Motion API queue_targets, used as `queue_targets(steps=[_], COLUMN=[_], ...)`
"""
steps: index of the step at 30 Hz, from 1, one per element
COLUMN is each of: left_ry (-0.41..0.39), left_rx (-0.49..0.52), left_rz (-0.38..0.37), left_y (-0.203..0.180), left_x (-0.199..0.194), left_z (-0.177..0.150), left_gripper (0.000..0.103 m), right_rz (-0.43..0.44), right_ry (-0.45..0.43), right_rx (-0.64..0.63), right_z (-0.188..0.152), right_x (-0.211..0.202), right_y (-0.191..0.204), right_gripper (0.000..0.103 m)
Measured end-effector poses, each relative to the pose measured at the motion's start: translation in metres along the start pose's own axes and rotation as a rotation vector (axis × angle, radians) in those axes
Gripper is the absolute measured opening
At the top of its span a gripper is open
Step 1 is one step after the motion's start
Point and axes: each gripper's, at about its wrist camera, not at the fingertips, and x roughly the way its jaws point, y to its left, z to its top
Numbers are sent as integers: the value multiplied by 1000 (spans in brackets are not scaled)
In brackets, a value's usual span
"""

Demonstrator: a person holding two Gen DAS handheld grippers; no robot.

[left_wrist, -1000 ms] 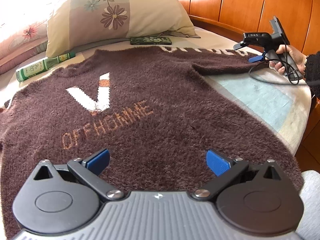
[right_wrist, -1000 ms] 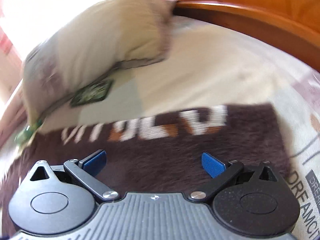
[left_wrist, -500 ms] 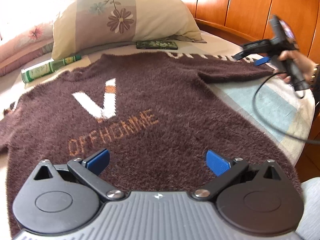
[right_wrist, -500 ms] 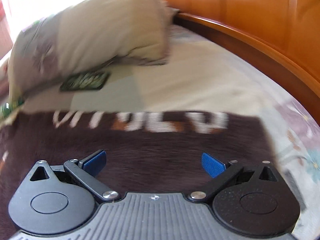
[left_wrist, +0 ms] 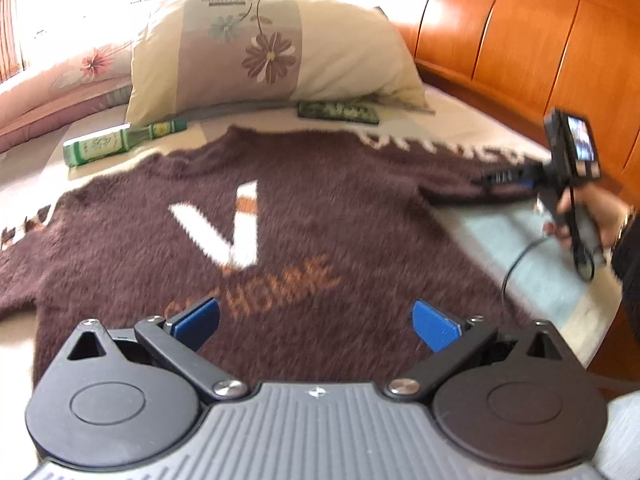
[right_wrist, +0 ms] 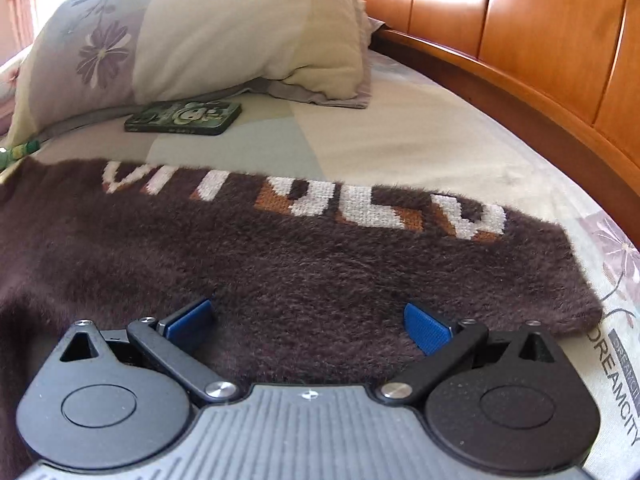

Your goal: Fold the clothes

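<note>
- Sweater [left_wrist: 304, 216]: brown, fuzzy, spread flat on the bed [right_wrist: 400, 136], front up.
- Sleeve [right_wrist: 360, 248]: lettered, stretched toward 3 o'clock.
- Left gripper [left_wrist: 316, 322]: blue pads spread wide, over the hem at 6 o'clock, grasping nothing.
- Right gripper [right_wrist: 308, 320]: likewise released, over the sleeve.
- Pillow [left_wrist: 272, 48], bottle [left_wrist: 116, 142], phone [right_wrist: 184, 117]: 12 o'clock.

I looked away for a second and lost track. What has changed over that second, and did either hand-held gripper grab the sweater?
Neither grabbed. The right hand-held gripper came down low over the sweater's sleeve, jaws open. The left hand-held gripper edged forward over the sweater, open too. The sweater stays flat; pillow, green bottle and phone lie unmoved.
</note>
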Motion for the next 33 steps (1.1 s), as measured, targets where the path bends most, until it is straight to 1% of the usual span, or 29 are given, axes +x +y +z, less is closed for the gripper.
queue_targets(steps=[2,4,6,7,9,11,13,15,16,18,19,21,25,28,33], left_ry=[-5,6,18,17,23,74,113,136,146,186,213,258,311,286,263], left_rx=[-9,-8,-17,-30,-64,-117,-120,-97,-102,-115,-125,-155,-128,-39,62], left_rz=[-32,-61,-88,-109,-188,-246,-273,-271,-263,-274,-282,-263,-201,-137,-24], left_y=[1,1,-2,-4,-9,-19,-36,-55,-64,-81,-88,-100,-120,-129,-147], left_x=[-1,5,16,23,42,69,101,135,153,192,211,245,289,304,329], left_z=[13,30,53,65,92,120,147,165,171,181,183,183,180,183,195], left_gripper=[102,102,102,102,102,102,102,102,102,102,102,102,102,102,103], right_rz=[3,-32,-49,-25,26,83,143,130,131,142,137,108,110,95,79], right_ry=[45,84,61,18,-59,-124,-188,-132,-148,-176,-169,-172,-180,-212,-259], right_rx=[17,56,105,115,131,149,172,161,148,129,138,181,253,277,324], right_z=[2,3,-1,-8,-22,-38,-55,-56,-55,-55,-56,-59,-63,-67,-73], right_x=[-9,-27,-54,-69,-91,-100,-101,-90,-91,-93,-93,-91,-97,-107,-119], right_y=[-2,1,6,10,18,22,23,25,26,25,23,15,-9,-23,-38], right_gripper=[103,103,103,103,103,103,103,103,103,103,103,103,103,103,103])
